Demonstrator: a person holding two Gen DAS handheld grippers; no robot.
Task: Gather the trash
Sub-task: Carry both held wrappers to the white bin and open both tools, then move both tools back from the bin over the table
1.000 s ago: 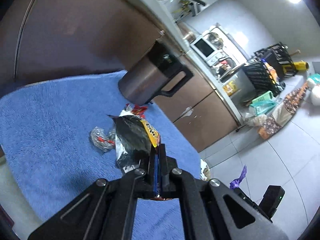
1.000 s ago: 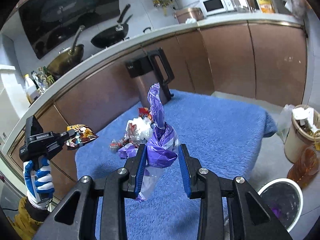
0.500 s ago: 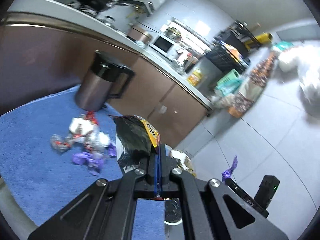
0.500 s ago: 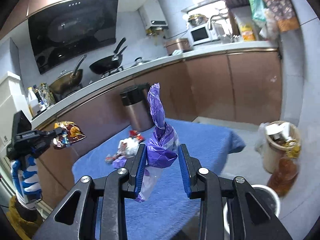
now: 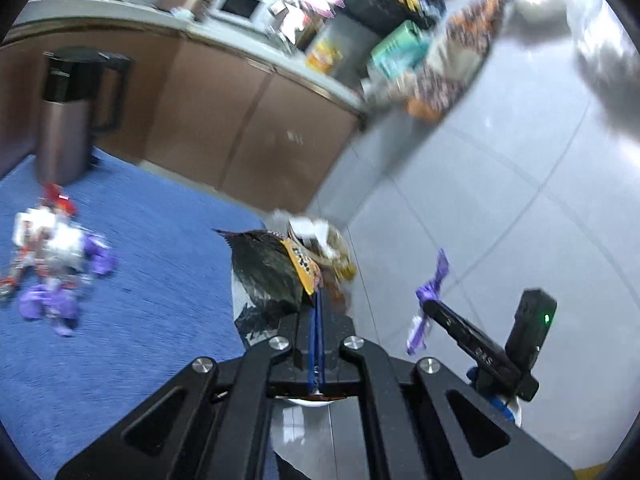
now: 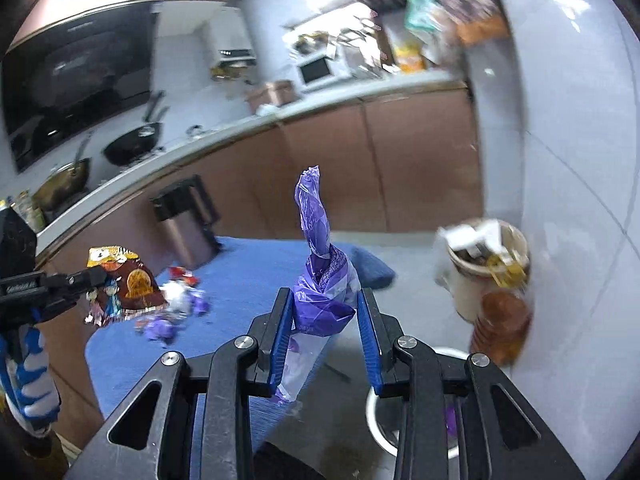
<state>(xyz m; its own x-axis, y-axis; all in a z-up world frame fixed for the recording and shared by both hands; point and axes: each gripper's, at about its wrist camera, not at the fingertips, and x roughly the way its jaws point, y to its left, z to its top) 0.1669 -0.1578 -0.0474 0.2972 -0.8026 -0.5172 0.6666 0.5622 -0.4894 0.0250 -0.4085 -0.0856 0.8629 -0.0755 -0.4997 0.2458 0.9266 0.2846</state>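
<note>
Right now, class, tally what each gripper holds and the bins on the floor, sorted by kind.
Snack wrappers held: 1, the snack wrapper in the left gripper
Purple bags held: 1, the purple bag in the right gripper
Bins: 2, the full bin and the white bin
Total: 4

A kitchen: brown cabinets point(image 6: 400, 168) run under a pale counter point(image 6: 224, 136), with a white microwave point(image 6: 320, 70) on it and a dark pan point(image 6: 132, 146) on the stove. A black range hood point(image 6: 76, 80) hangs above. Large light grey floor tiles point(image 5: 500, 208) gleam. A blue towel-like cloth point(image 5: 140, 280) covers the surface.
</note>
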